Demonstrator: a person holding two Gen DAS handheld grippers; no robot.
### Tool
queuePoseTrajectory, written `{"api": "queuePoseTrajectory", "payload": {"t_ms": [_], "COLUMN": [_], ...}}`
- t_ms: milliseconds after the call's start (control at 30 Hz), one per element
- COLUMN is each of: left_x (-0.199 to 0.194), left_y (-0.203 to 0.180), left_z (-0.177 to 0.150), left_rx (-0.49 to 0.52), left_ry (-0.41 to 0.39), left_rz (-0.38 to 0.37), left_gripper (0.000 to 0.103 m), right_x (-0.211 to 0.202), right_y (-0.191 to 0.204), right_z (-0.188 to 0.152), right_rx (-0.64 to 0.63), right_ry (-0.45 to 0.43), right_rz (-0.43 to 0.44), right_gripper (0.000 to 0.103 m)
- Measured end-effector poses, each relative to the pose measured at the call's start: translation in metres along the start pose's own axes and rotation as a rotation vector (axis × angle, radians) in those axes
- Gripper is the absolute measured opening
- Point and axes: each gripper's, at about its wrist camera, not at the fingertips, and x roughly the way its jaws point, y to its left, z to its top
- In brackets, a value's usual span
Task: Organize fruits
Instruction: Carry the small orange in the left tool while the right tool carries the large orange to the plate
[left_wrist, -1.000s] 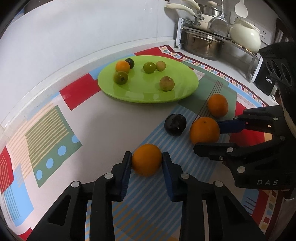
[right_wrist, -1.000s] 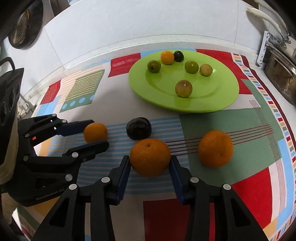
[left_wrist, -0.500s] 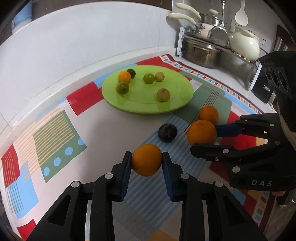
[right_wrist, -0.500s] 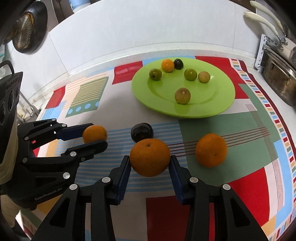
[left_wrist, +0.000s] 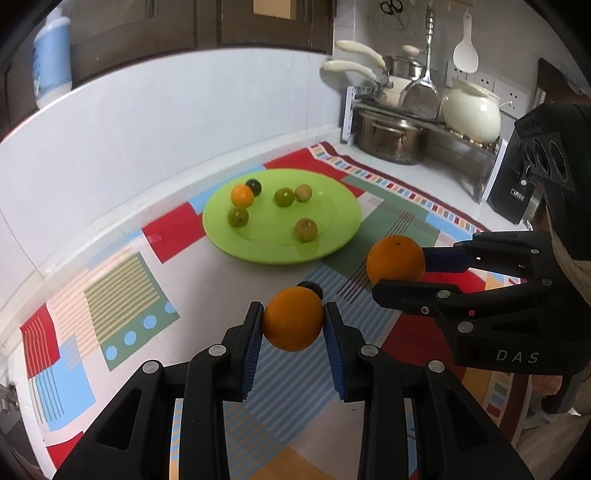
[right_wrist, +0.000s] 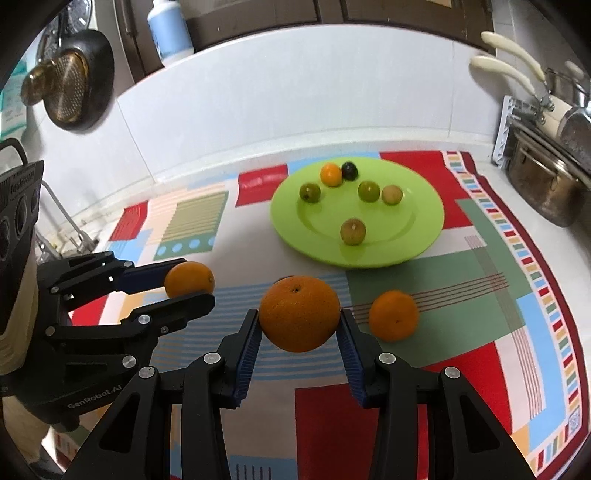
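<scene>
Oranges aloft: the left gripper (left_wrist: 293, 325) clamps a small round orange (left_wrist: 293, 319) and the right gripper (right_wrist: 299, 325) a larger round orange (right_wrist: 299, 314), both above the patterned cloth (right_wrist: 480, 295), short of the round green plate (right_wrist: 424, 229). Judged mid-carry; next comes lowering each onto bare plate.

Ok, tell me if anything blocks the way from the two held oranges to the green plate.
Nothing visible does. The left gripper holds one orange and the right gripper holds another orange, both lifted above the mat. A dark fruit sits low on the mat below the path, and the green plate has bare space at its near side.
</scene>
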Motion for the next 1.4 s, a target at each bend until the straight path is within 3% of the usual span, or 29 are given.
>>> {"api": "queuePoseTrajectory", "payload": {"t_ms": [733,1400], "left_x": [-0.025,0.001], "left_y": [-0.019,-0.003], "left_z": [0.043,0.099], "left_rx": [-0.006,-0.027], "left_ry": [-0.127,-0.149], "left_rz": [0.040,0.058], "left_gripper": [0.033,0.033], "right_x": [-0.046,-0.034], "right_y": [-0.020,-0.046], "right_z": [0.026,0.080], "right_rx": [0.022,0.013], "right_ry": [-0.140,-0.187], "right_rz": [-0.014,-0.046], "right_gripper": [0.043,0.043]}}
